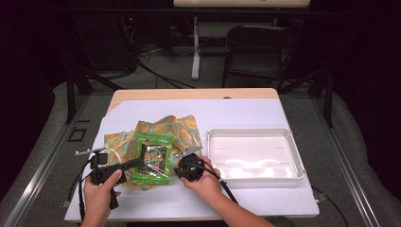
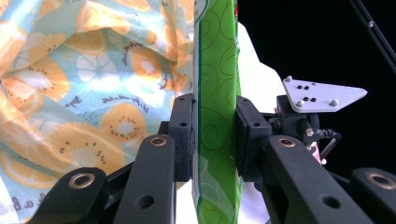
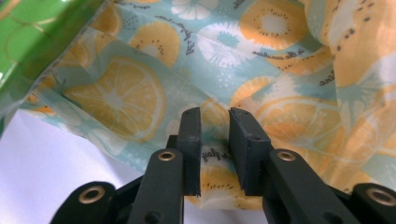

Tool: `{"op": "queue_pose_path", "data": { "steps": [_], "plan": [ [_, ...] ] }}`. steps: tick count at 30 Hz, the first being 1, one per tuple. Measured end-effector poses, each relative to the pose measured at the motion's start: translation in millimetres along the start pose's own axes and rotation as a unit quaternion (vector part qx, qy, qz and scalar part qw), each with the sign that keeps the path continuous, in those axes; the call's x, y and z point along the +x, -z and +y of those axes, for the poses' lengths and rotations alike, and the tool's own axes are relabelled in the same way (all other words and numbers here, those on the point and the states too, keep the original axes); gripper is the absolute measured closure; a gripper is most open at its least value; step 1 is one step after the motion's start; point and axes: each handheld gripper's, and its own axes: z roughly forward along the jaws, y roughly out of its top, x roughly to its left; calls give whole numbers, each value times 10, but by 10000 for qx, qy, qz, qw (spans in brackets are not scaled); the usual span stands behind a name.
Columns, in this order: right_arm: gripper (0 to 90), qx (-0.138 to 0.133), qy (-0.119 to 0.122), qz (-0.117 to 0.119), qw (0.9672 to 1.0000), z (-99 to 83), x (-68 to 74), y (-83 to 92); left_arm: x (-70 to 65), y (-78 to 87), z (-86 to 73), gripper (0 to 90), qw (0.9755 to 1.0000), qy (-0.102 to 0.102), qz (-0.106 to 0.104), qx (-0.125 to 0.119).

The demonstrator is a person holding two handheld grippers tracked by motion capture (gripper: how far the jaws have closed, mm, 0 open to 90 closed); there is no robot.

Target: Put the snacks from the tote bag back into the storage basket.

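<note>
A light-blue fabric bag printed with orange slices lies crumpled on the white sheet left of centre. On top of it lies a green snack packet. My left gripper comes in from the left and is shut on the packet's near edge; in the left gripper view the green packet stands edge-on between the pads of that gripper, with the bag behind. My right gripper sits at the bag's right side. In its own view this gripper pinches the bag's hem.
A white empty tray stands to the right of the bag, close to my right hand. The white sheet covers most of the wooden table. A dark chair stands on the floor beyond the table.
</note>
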Motion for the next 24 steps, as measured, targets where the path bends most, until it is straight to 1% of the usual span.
{"op": "queue_pose_path", "data": {
  "steps": [1, 3, 5, 8, 11, 12, 15, 18, 20, 21, 23, 24],
  "plan": [
    [733, -31, -19, 41, 10000, 9, 2, 30, -13, 12, 4, 724, 10000, -26, -20, -54],
    [729, -83, -32, 68, 9999, 13, 4, 44, -18, 22, 8, 724, 10000, -43, -34, -59],
    [721, -186, -42, 109, 9998, 27, 4, 96, -37, 45, 17, 724, 9999, -92, -3, -131],
    [714, -252, -64, 133, 9996, 37, 2, 129, -43, 59, 22, 724, 9998, -134, 6, -155],
    [696, -383, -113, 194, 9990, 53, -13, 188, -51, 83, 30, 724, 9997, -159, 5, -204],
    [696, -383, -113, 194, 9990, 53, -13, 188, -51, 83, 30, 724, 9997, -159, 5, -204],
    [671, -475, -135, 306, 9983, 61, -29, 227, -47, 87, 32, 724, 9996, -163, -1, -209],
    [657, -536, -149, 342, 9979, 68, -44, 260, -49, 82, 31, 724, 9996, -171, -2, -228],
    [651, -571, -189, 385, 9974, 75, -66, 284, -51, 80, 33, 724, 9996, -182, -9, -231],
    [647, -613, -252, 458, 9967, 87, -90, 312, -58, 75, 38, 724, 9995, -181, -12, -246],
    [646, -627, -263, 482, 9965, 92, -98, 322, -66, 77, 51, 724, 9995, -200, -19, -225],
    [642, -636, -220, 447, 9967, 123, -115, 355, -77, 73, 62, 724, 9995, -197, -22, -247]
  ]
}}
